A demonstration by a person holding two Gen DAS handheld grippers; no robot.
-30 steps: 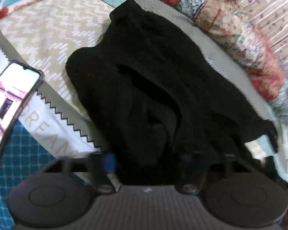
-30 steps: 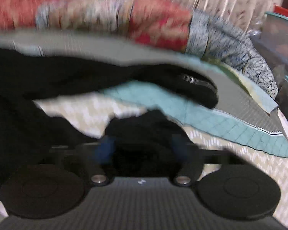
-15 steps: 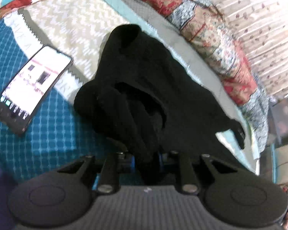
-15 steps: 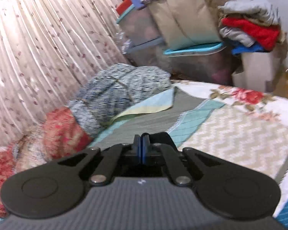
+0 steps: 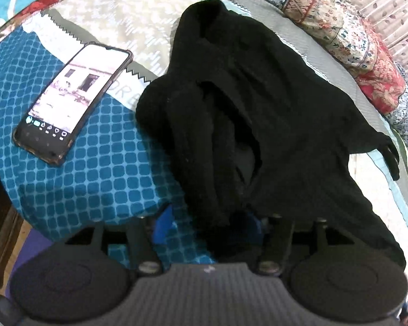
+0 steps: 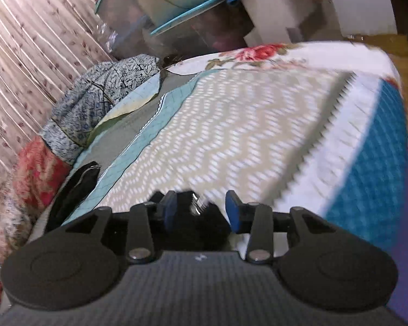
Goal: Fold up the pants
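Black pants [image 5: 247,114] lie crumpled in a heap on the patterned bedspread [image 5: 100,179], filling the middle of the left wrist view. My left gripper [image 5: 206,225] is open, its blue pads apart, with the near edge of the pants lying between them. My right gripper [image 6: 201,212] is open and empty above the bedspread [image 6: 244,125]. In the right wrist view only one black end of the pants [image 6: 76,187] shows at the left, away from the gripper.
A phone [image 5: 73,100] with a lit screen lies on the bed left of the pants. Floral pillows [image 5: 348,35] line the far side by a curtain. Storage bins and stacked clothes [image 6: 176,13] stand beyond the bed. The bed edge [image 6: 405,146] drops off to the right.
Both grippers were shut on the pants half a second ago and have opened. The left gripper has let the pants go; the right has swung away over the bare bedspread.
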